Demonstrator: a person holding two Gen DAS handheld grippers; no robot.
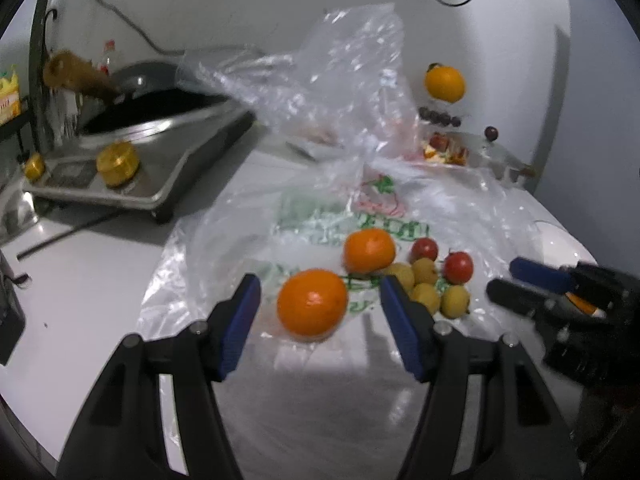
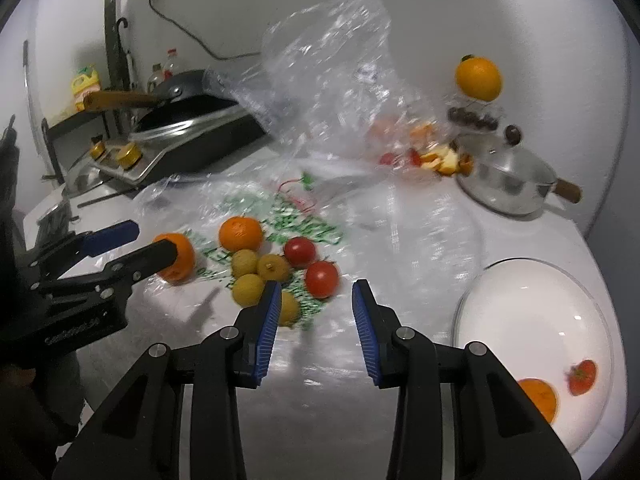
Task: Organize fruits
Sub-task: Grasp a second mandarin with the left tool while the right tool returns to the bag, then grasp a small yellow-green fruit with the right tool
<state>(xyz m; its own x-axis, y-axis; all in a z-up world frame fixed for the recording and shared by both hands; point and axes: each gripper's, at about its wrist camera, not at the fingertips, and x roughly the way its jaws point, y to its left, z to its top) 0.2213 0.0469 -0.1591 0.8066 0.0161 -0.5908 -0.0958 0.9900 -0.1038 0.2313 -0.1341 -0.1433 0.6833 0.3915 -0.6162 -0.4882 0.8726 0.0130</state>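
Observation:
Fruit lies on a clear plastic bag [image 1: 304, 216] on the white counter: a near orange [image 1: 312, 302], a far orange [image 1: 370, 250], two red tomatoes [image 1: 458, 267] and several small yellow fruits [image 1: 426, 296]. My left gripper [image 1: 320, 292] is open, its pads either side of the near orange, not touching. In the right wrist view that orange [image 2: 180, 258] sits between the left gripper's fingers [image 2: 156, 254]. My right gripper [image 2: 316, 300] is open and empty, just in front of a tomato [image 2: 322, 279] and the yellow fruits [image 2: 248, 288]. A white bowl [image 2: 520, 296] at right holds an orange [image 2: 538, 398] and a tomato [image 2: 582, 376].
A steel stove [image 1: 132, 168] with a dark pan [image 1: 148, 84] stands at the back left. A lidded steel pot [image 2: 508, 176] stands at the back right. Behind it a stand holds an orange [image 2: 478, 78] and dark fruits [image 2: 472, 118]. Cut fruit [image 2: 440, 160] lies under the raised bag.

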